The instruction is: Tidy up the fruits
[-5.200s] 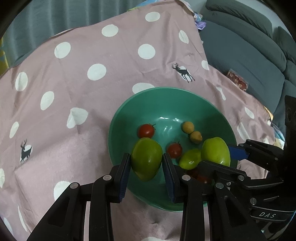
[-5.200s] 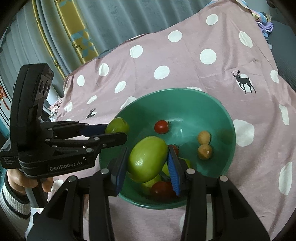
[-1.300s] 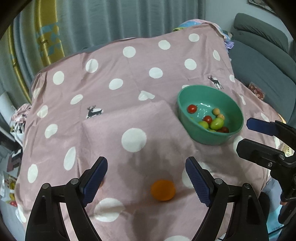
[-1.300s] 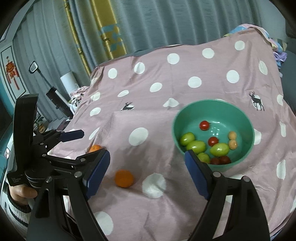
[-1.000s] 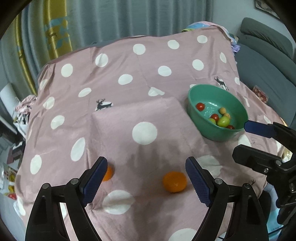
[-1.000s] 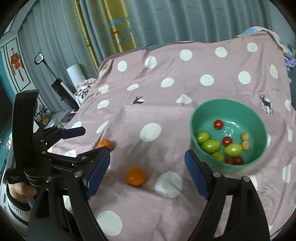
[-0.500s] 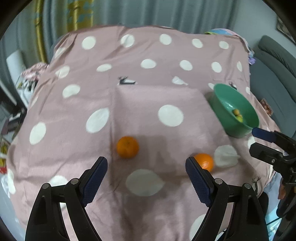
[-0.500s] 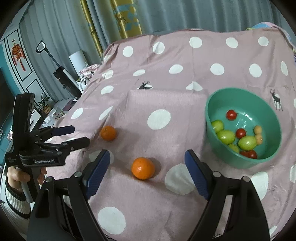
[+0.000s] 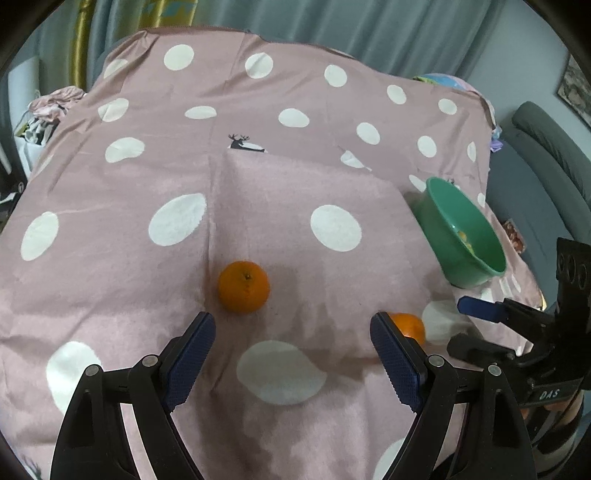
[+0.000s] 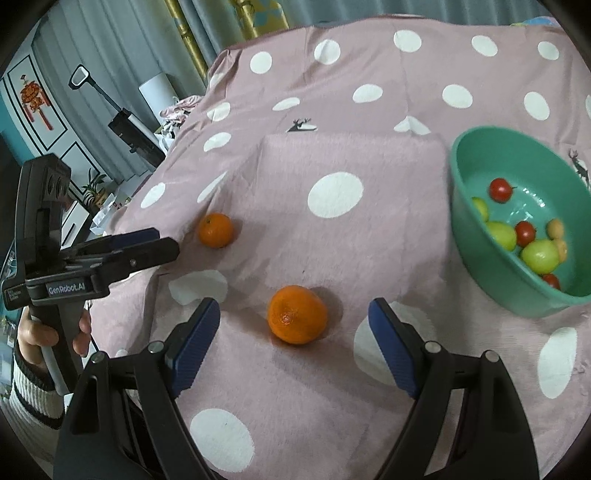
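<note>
Two oranges lie on the tabletop, which is covered by a pink polka-dot cloth [image 10: 369, 236]. The left orange [image 9: 243, 287] sits just ahead of the left gripper [image 9: 291, 343], whose fingers stand released and wide apart with nothing between them. The right orange [image 10: 297, 314] lies just ahead of the right gripper [image 10: 293, 332], between the lines of its spread, empty fingers; no pad touches it. The two oranges are well apart from each other. The green bowl [image 10: 476, 236] stands off to the right of both, holding green fruits [image 10: 540, 254], cherry tomatoes [image 10: 500, 189] and small tan fruits [image 10: 555, 229]. Nothing lies between either gripper and its orange. A hand [image 10: 35, 334] in a striped sleeve grips the left tool's handle. Curtains [image 9: 332, 26] hang behind; a grey sofa [image 9: 546, 147] stands at the right.
</note>
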Demonstrator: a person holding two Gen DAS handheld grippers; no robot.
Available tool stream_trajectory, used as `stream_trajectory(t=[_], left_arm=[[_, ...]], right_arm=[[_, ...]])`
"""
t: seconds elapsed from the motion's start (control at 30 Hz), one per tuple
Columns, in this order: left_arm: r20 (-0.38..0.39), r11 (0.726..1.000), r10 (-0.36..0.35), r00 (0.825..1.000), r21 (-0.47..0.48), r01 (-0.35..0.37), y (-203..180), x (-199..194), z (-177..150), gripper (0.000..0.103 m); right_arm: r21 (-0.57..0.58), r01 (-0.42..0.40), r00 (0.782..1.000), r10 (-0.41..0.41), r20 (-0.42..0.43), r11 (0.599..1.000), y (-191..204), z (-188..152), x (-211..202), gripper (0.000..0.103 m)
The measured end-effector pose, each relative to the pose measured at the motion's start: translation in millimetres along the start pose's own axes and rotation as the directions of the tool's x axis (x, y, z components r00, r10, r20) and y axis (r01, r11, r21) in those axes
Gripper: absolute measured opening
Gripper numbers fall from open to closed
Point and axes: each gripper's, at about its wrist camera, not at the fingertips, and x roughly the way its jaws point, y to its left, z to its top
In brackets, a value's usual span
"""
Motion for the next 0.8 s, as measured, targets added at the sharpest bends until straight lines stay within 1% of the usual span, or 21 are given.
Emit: stream_trajectory(t=[0.07,0.13,0.27,0.4,0.47,0.6,0.67,0.7,0.8], left_arm=[[-0.01,1.0,0.002,1.0,-0.004,-0.002,1.7,7.3,3.2,0.086],[-0.017,1.0,0.005,1.0,-0.005,-0.005,2.3,12.1,4.0,0.084],[-0.038,1.0,0.023,0.999,0.016,-0.023,1.9,25.3,8.5,0.082],[-0.05,0.998,0.049,0.998,0.04,-0.047,1.0,35.4,12.1,0.076],[-0.058,0.996,0.067,0.996,0.055,-0.064,0.3,40.6,12.5,0.076],[-0.064,0.994,0.086,0.994,0.071,-0.081,1.1,47.2,12.5,0.075],[-0.071,0.994,0.093,0.993,0.067,-0.088,4.7,50.1,13.3,0.074],[-0.074,0.994,0.095,0.993,0.066,-0.091,5.6,51.3,14.2,0.072],[-0.084,0.993,0.103,0.991,0.065,-0.098,8.3,57.2,17.1,0.07]], right_arm=[[-0.002,-0.004,1.0,0.004,-0.012,1.0,0.6,-0.6,6.6,0.083],[-0.005,-0.011,1.0,0.011,-0.022,1.0,0.8,-0.4,11.6,0.082],[-0.01,-0.015,0.999,0.014,-0.042,1.0,0.7,-0.4,22.1,0.081],[-0.015,-0.015,0.998,0.014,-0.069,1.0,-0.4,-1.1,32.9,0.076],[-0.016,-0.015,0.997,0.013,-0.081,1.0,-1.2,-2.2,37.4,0.075],[-0.01,-0.02,0.994,0.019,-0.111,1.0,-4.9,-3.6,47.5,0.066],[-0.014,-0.021,0.992,0.019,-0.121,1.0,-5.4,-4.2,50.8,0.063],[-0.015,-0.022,0.992,0.02,-0.124,1.0,-4.7,-4.9,51.8,0.062],[-0.019,-0.022,0.991,0.019,-0.131,1.0,-5.5,-4.4,54.8,0.059]])
